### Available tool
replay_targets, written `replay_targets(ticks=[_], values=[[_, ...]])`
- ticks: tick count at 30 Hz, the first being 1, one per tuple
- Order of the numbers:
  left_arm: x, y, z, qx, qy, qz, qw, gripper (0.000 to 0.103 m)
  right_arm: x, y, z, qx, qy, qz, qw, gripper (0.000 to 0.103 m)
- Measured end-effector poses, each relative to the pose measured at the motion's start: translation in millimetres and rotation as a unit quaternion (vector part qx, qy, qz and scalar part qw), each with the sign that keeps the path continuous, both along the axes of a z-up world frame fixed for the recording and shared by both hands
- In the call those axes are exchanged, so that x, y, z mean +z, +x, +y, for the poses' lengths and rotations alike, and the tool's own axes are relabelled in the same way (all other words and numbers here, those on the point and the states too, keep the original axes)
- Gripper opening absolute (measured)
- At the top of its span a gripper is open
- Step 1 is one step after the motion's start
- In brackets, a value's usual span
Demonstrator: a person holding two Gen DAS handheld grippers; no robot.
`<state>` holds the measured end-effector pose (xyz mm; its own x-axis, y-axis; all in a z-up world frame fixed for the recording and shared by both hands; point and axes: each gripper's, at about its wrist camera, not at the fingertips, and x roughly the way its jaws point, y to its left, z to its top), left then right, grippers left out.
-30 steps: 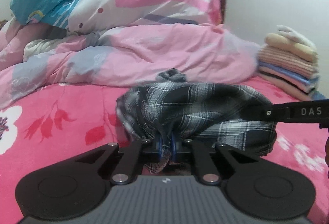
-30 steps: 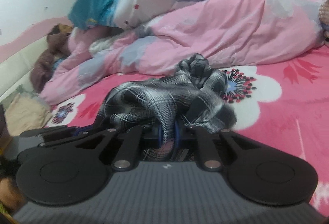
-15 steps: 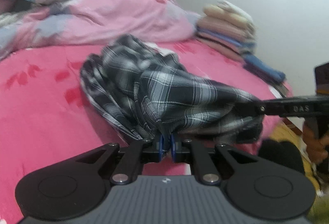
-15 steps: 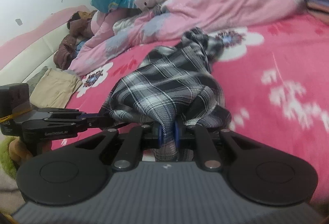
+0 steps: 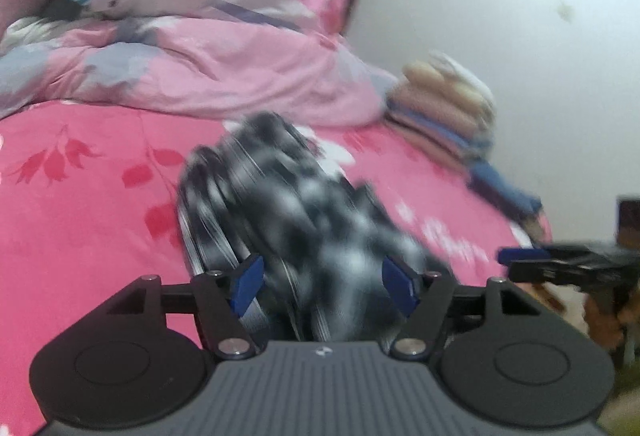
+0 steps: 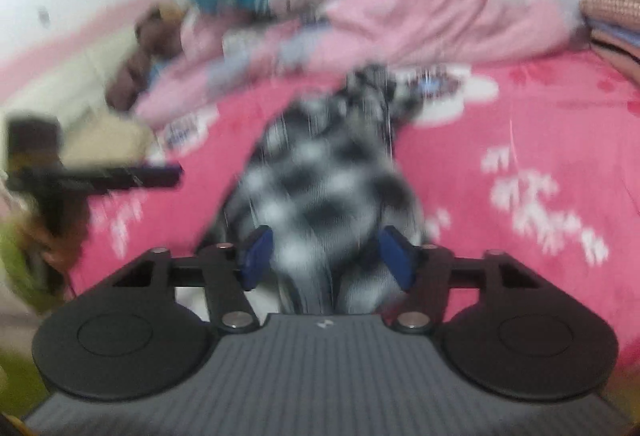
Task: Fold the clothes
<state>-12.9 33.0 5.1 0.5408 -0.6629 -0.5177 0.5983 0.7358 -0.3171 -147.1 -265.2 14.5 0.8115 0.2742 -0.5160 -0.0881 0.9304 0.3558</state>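
On the pink floral bed (image 5: 80,220) we see the plaid shirt (image 5: 304,212) bunched in a long heap: light, limp, best pinched at hem corners. Left gripper (image 5: 323,286) and right gripper (image 6: 326,256) jaws gape, released.

Garment (image 5: 296,220) on bed (image 5: 92,220), quilt (image 5: 224,60) behind.

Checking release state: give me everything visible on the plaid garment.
The plaid garment is black-and-white checked woven cloth, bunched in a crumpled heap on the pink floral bedsheet, blurred by motion. Its near end runs between the spread blue pads of the left gripper and of the right gripper; neither pair clamps it. Collar, sleeves and buttons cannot be made out.
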Motion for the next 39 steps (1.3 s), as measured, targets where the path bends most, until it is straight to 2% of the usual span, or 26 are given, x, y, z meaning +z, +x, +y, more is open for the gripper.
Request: replay_targets(ticks=[3, 5, 8, 10, 12, 13, 14, 15, 16, 18, 19, 20, 26, 29, 32, 39], values=[[-6, 38, -14, 0.055, -0.013, 0.016, 0.9983, 0.071, 6, 29, -10, -0.024, 0.031, -0.022, 0.999, 0.07], [-11, 63, -24, 0.073, -0.023, 0.028, 0.9967, 0.071, 4, 54, -11, -0.034, 0.039, -0.029, 0.998, 0.074], [-15, 86, -40, 0.079, -0.021, 0.03, 0.9962, 0.071, -16, 96, -5, -0.033, 0.06, -0.014, 0.998, 0.075], [-19, 98, -53, 0.086, -0.004, 0.025, 0.996, 0.071, -37, 122, -5, -0.041, 0.07, 0.018, 0.997, 0.075], [-27, 108, -64, 0.09, 0.015, 0.029, 0.9954, 0.071, -56, 137, -5, -0.024, 0.102, 0.057, 0.993, 0.063], [-32, 109, -69, 0.094, 0.027, 0.034, 0.9946, 0.069, -64, 140, -4, -0.005, 0.122, 0.074, 0.99, 0.044], [-38, 110, -73, 0.098, 0.039, 0.039, 0.9937, 0.063, -64, 134, 1, 0.011, 0.122, 0.069, 0.99, 0.03], [-40, 110, -75, 0.098, 0.045, 0.041, 0.9933, 0.059, -64, 128, 6, 0.027, 0.122, 0.065, 0.99, 0.023], [-43, 111, -76, 0.098, 0.051, 0.043, 0.9929, 0.047, -63, 122, 12, 0.043, 0.122, 0.06, 0.99, 0.014], [-46, 109, -74, 0.095, 0.052, 0.043, 0.9932, 0.03, -57, 107, 23, 0.073, 0.118, 0.045, 0.989, 0.009], [-46, 107, -72, 0.096, 0.052, 0.042, 0.9931, 0.015, -53, 100, 29, 0.092, 0.119, 0.041, 0.988, 0.007], [-46, 105, -71, 0.098, 0.052, 0.04, 0.9931, 0.009, -50, 94, 36, 0.111, 0.121, 0.038, 0.986, 0.007], [-21, 81, -46, 0.126, 0.025, 0.002, 0.9917, 0.005, -40, 53, 79, 0.222, 0.086, 0.024, 0.971, 0.006], [-13, 75, -28, 0.153, 0.013, -0.009, 0.988, 0.005, -40, 36, 84, 0.233, 0.078, 0.026, 0.969, 0.006], [-12, 79, -8, 0.183, -0.002, 0.0, 0.9831, 0.005, -39, 26, 68, 0.205, 0.088, 0.02, 0.975, 0.006], [-14, 89, 32, 0.246, -0.023, 0.016, 0.9689, 0.005, -25, -11, -2, 0.117, 0.156, -0.06, 0.979, 0.006]])
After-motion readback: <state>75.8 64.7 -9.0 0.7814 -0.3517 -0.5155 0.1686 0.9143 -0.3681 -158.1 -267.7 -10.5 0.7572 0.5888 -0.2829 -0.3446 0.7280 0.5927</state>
